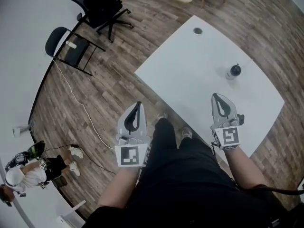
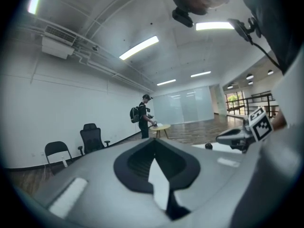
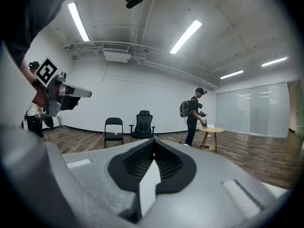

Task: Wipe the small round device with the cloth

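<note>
The small round device point(image 1: 233, 71), dark on top with a pale base, stands on the white table point(image 1: 199, 75) towards its right side. It is a tiny dark dot point(image 2: 208, 146) in the left gripper view. No cloth shows in any view. My left gripper point(image 1: 138, 103) hangs over the wood floor just off the table's near edge, its jaws shut with nothing in them point(image 2: 153, 139). My right gripper point(image 1: 216, 95) is above the table's near part, a short way in front of the device, shut and empty point(image 3: 153, 140).
A round grommet point(image 1: 197, 31) sits in the far part of the table. A black office chair point(image 1: 97, 6) and a folding chair point(image 1: 71, 46) stand on the floor to the left, with a cable point(image 1: 80, 103) trailing past. A person point(image 3: 192, 115) stands at a small round table point(image 3: 211, 129).
</note>
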Tool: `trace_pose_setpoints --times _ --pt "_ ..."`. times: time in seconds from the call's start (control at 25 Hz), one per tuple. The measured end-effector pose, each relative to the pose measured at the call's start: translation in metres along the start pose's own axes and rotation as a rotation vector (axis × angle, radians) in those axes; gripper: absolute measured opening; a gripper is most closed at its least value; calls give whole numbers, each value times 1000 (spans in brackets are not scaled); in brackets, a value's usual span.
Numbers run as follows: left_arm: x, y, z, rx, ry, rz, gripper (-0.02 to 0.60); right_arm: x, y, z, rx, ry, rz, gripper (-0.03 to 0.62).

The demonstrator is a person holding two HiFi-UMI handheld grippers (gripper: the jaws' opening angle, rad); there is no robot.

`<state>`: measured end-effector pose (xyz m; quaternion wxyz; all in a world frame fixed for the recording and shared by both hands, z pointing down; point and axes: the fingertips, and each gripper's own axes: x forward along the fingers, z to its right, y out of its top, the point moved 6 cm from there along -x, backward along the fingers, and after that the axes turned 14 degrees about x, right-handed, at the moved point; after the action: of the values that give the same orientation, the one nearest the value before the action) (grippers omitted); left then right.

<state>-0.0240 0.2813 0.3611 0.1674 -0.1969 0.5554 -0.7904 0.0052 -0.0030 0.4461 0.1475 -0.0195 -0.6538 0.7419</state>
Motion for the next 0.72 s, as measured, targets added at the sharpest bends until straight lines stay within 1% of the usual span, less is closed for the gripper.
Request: trace_pose_setpoints --times 0.12,0.24,0.32,0.44,0.56,0.72 --pt "34 -4 -3 -7 -67 39 5 7 7 8 -10 -67 44 2" --pt "69 -8 -5 9 -167 68 5 7 5 19 -11 -167 41 2" --pt "98 -9 -1 38 -254 100 5 1 3 29 -10 -252 44 2" --pt "140 2 9 20 -393 150 5 -8 3 39 5 -397 51 3" --pt "175 4 17 73 -534 189 5 -16 4 41 31 -540 59 2" --pt "210 16 41 50 -707 242 5 -34 -2 41 66 -732 49 2"
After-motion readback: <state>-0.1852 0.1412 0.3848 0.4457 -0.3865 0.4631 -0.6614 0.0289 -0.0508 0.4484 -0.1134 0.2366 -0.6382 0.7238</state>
